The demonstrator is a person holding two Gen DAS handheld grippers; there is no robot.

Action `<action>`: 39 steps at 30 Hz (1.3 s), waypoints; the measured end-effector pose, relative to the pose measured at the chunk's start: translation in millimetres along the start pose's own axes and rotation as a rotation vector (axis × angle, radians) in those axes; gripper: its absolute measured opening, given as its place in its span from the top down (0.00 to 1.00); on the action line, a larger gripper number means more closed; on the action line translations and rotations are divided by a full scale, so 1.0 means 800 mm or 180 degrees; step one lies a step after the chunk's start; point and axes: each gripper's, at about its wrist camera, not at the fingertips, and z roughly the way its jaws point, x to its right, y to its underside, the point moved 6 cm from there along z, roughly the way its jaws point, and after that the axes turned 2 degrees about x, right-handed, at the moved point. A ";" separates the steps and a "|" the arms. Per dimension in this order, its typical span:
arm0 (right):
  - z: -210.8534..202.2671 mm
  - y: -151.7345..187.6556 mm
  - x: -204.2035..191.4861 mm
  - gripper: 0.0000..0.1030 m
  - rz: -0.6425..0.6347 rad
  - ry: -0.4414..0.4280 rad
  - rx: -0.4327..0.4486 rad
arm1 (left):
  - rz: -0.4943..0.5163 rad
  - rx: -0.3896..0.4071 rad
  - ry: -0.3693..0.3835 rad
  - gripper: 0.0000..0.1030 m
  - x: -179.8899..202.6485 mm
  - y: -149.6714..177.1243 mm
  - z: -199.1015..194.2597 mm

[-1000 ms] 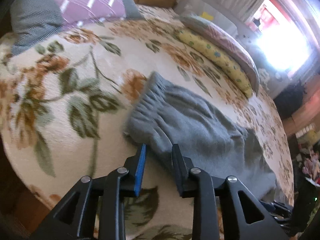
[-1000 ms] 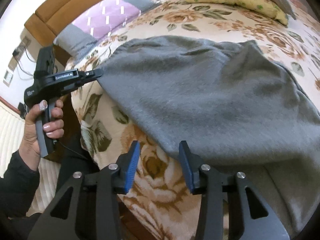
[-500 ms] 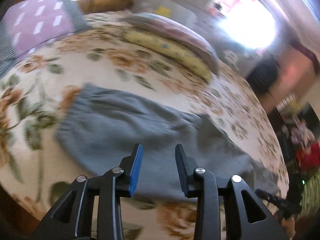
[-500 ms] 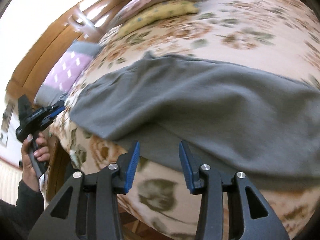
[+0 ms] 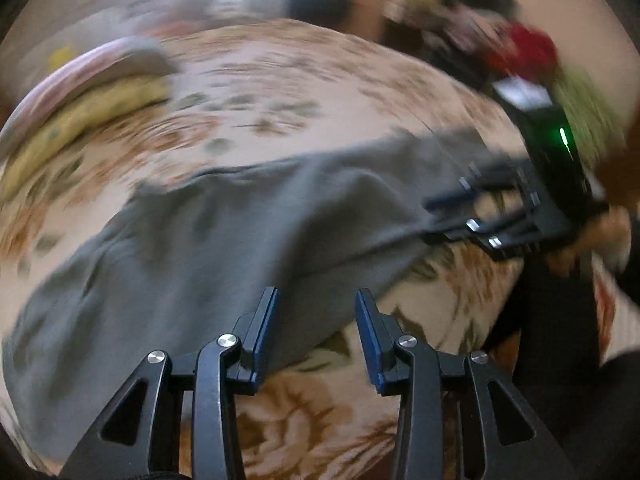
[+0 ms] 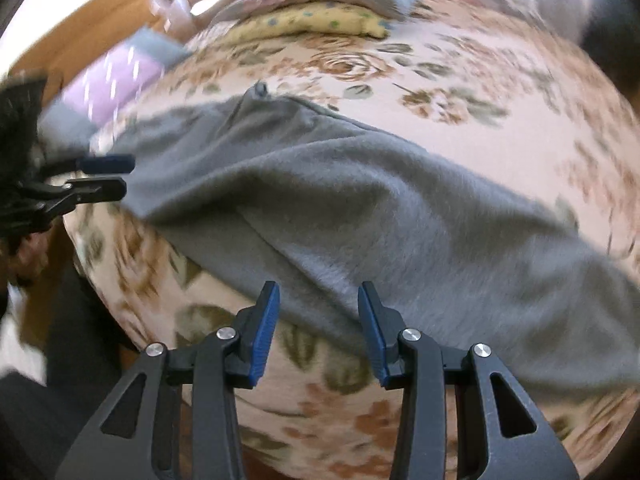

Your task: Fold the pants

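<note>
Left wrist view: the left gripper (image 5: 316, 320) has just been opening its jaws, nothing between them. The right gripper (image 6: 318, 316) is half open and empty too. If they grab only the top layer, the fold could bunch up. The grey pants (image 6: 360, 208) lie wrinkled, soft and long near the bed's (image 6: 460, 92) front edge.

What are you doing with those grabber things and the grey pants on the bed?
A person is folding grey pants laid across a flowery bedspread, holding a two-finger grabber in each hand. The left gripper hangs over the near edge of the pants; its jaws have just been opening and nothing is between them. The right gripper is open too, over the pants' near edge. Neither one is pinching the cloth right now. Pillows sit at the far end.
</note>
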 end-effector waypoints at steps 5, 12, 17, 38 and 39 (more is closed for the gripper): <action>0.014 0.002 0.006 0.59 -0.0379 0.0098 -0.0131 | 0.0251 -0.0336 -0.0207 0.62 -0.016 -0.006 0.047; 0.039 0.013 0.016 0.63 -0.0545 0.0184 -0.0327 | 0.0603 -0.0858 -0.0354 0.62 -0.044 0.028 0.074; 0.023 0.014 0.026 0.94 -0.0318 -0.0028 -0.0205 | 0.0549 -0.1013 -0.0311 0.83 -0.064 0.039 0.075; -0.011 0.043 0.058 0.88 0.0088 -0.0408 -0.0279 | 0.0751 -0.1160 0.0015 0.77 -0.040 0.054 0.024; -0.019 0.044 0.063 0.88 0.0172 -0.0430 -0.0222 | 0.0690 -0.1085 0.0051 0.72 -0.039 0.045 0.015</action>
